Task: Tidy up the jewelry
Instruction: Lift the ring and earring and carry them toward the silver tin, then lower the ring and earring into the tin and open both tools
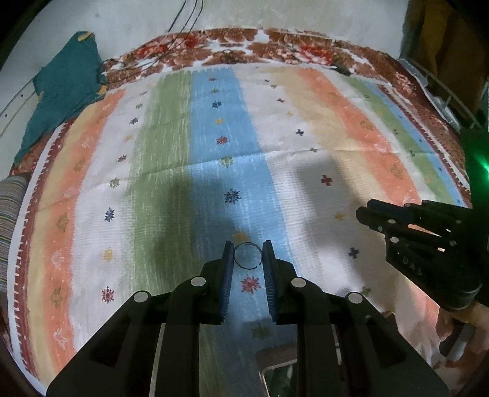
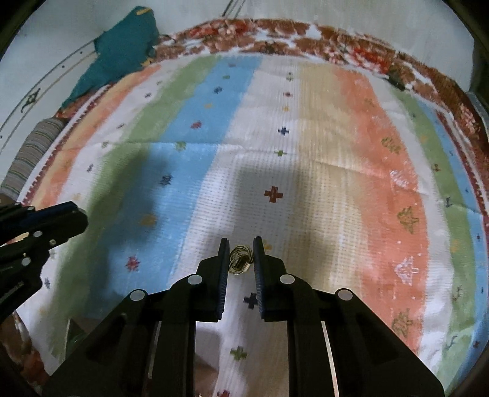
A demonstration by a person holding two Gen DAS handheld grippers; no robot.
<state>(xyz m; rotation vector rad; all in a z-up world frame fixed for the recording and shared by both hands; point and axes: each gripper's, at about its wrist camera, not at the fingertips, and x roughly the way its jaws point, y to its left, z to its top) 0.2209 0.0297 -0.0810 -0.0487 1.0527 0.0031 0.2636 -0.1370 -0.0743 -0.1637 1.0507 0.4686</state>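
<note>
A thin, dark wire hoop ring is pinched between the blue pads of my left gripper, which is shut on it above the blue stripe of the striped cloth. My right gripper is shut on a small ornate gold piece of jewelry, held over the cloth's white stripe. Each gripper shows at the edge of the other's view: the right gripper at the right, the left gripper at the left. Both hang clear of the cloth and cast shadows on it.
A teal garment lies at the back left corner, with dark cables trailing nearby. A striped cushion sits at the left edge. A brown-framed box edge shows under the left gripper. A person's hand grips the right tool.
</note>
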